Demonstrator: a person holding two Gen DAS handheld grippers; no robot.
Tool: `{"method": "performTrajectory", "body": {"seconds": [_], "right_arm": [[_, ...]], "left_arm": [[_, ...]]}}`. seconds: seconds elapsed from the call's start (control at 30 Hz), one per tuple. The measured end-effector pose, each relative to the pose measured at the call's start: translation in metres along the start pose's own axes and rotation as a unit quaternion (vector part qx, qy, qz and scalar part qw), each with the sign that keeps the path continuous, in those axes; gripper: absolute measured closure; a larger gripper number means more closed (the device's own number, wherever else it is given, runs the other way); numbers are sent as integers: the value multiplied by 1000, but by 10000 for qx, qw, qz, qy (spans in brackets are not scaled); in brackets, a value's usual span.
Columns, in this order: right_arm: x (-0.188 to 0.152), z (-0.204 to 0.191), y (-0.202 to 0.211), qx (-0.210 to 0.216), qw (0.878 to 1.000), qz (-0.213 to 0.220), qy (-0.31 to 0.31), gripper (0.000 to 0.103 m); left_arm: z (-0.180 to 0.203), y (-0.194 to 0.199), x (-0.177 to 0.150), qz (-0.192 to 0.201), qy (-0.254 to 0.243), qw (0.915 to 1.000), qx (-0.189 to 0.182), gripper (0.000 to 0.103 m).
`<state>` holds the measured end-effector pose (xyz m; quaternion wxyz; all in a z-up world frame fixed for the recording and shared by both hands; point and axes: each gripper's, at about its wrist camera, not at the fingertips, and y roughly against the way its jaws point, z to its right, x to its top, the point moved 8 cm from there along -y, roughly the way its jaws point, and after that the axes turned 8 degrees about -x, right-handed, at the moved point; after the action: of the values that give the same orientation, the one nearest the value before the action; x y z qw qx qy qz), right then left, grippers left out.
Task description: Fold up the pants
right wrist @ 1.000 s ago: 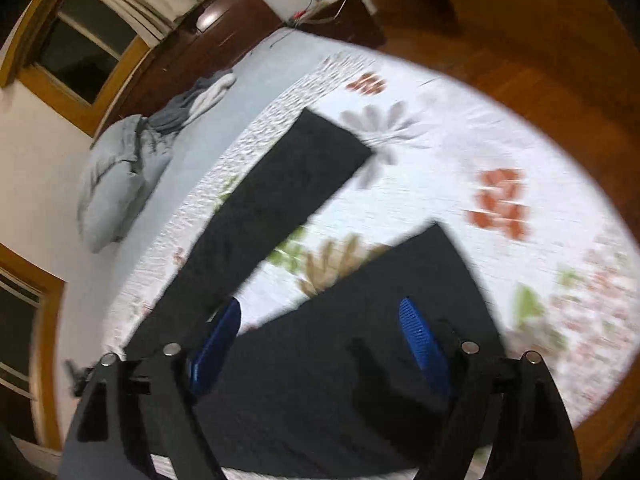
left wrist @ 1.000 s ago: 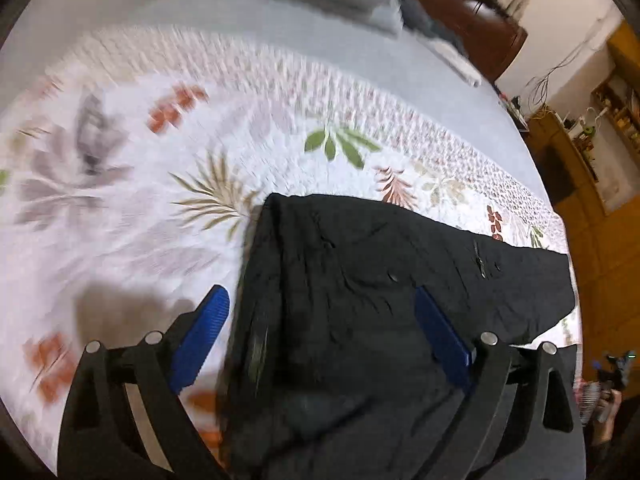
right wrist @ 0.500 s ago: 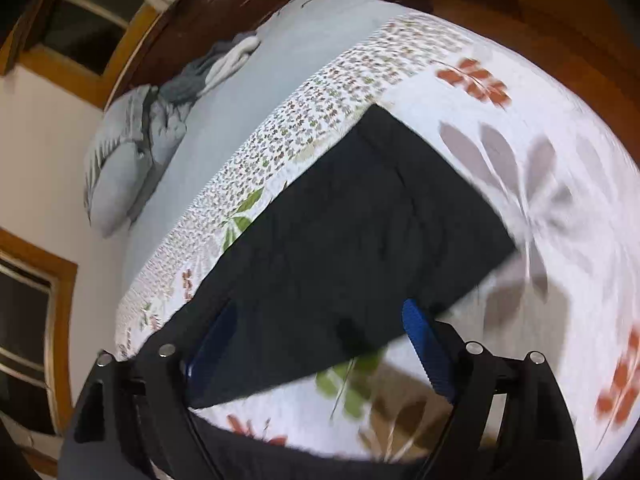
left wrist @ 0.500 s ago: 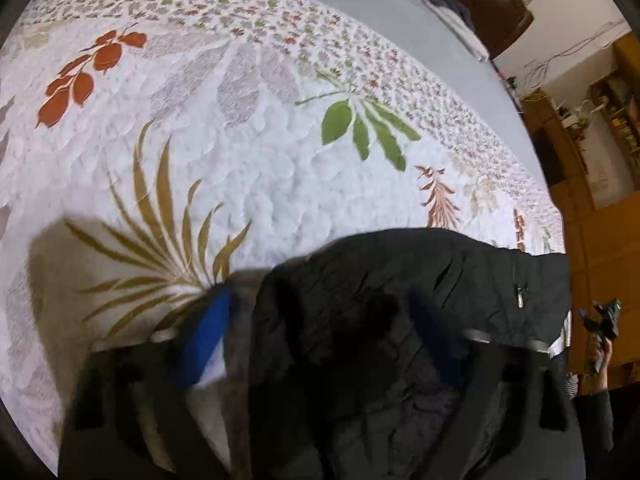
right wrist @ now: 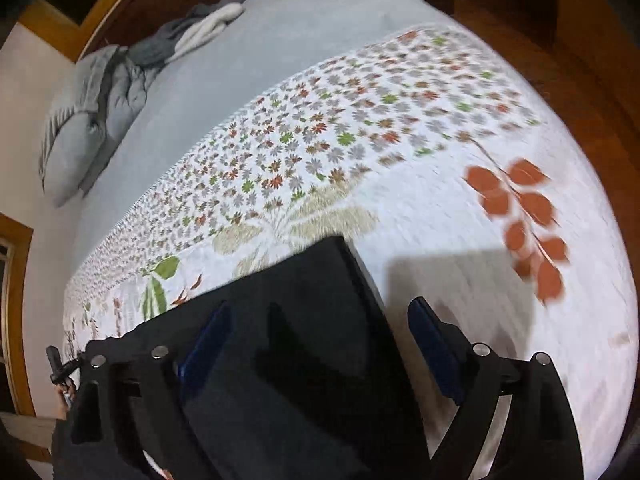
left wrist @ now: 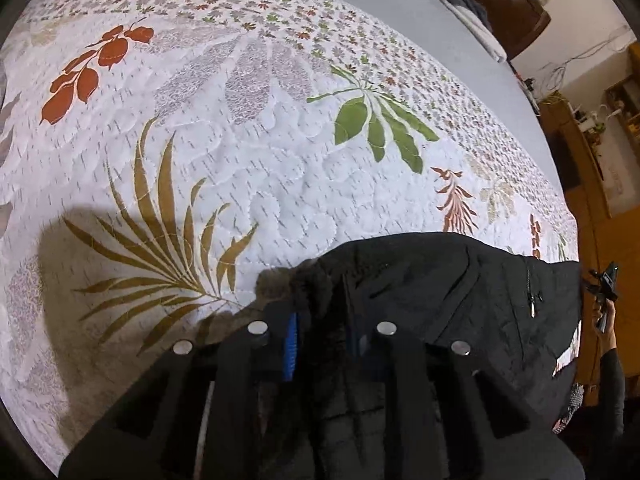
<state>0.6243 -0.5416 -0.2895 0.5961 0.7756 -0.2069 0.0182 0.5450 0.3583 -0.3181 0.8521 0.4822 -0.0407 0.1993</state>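
Observation:
Black pants (left wrist: 440,292) lie on a white floral quilt (left wrist: 260,168). In the left wrist view my left gripper (left wrist: 320,336) is shut on a bunched edge of the pants, near the waist; a zip pocket shows to the right. In the right wrist view a black pant leg (right wrist: 312,320) lies flat on the quilt (right wrist: 440,208), its end pointing away. My right gripper (right wrist: 320,336) is open, low over the leg's end, with the left pad above the cloth and the right pad over the quilt.
A grey sheet (right wrist: 240,60) covers the bed beyond the quilt, with grey pillows (right wrist: 80,120) and bunched clothes (right wrist: 200,28) at the head. Wooden floor (right wrist: 560,40) and furniture (left wrist: 580,160) lie past the bed's edge.
My left gripper dropped to the pants' edge and closed on it. My right gripper swung over to the far leg's end and came down low, staying open.

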Motion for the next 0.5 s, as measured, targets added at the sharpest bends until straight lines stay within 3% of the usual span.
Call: {"method": "performTrajectory", "body": {"seconds": [0.23,0.27,0.3,0.33,0.37,0.4,0.5], "right_arm": [[3,-24,-27,137,9979,-387,506,13],[0,-25,-27,106,9974,-406,577,26],[-4,-24,-25,28,9972,-418,623,58],[-6,-23,-24,67,9971,-464,599,79],[-9,-24,-18,106,9972,-409,610,88],[-12,-27,-10,61,9970,-262,723,91],[-19,-29,13,26,9976,1,690,93]], "left_arm": [[2,-3,2,-79,46,9996,257,84],[3,-2,2,-89,41,9994,325,84],[4,-1,3,-90,47,9991,409,85],[5,0,4,-85,7,9984,564,86],[8,2,5,-66,-36,9975,698,87],[11,6,6,-27,-73,9968,790,88],[23,25,9,199,-150,9956,906,89]]}}
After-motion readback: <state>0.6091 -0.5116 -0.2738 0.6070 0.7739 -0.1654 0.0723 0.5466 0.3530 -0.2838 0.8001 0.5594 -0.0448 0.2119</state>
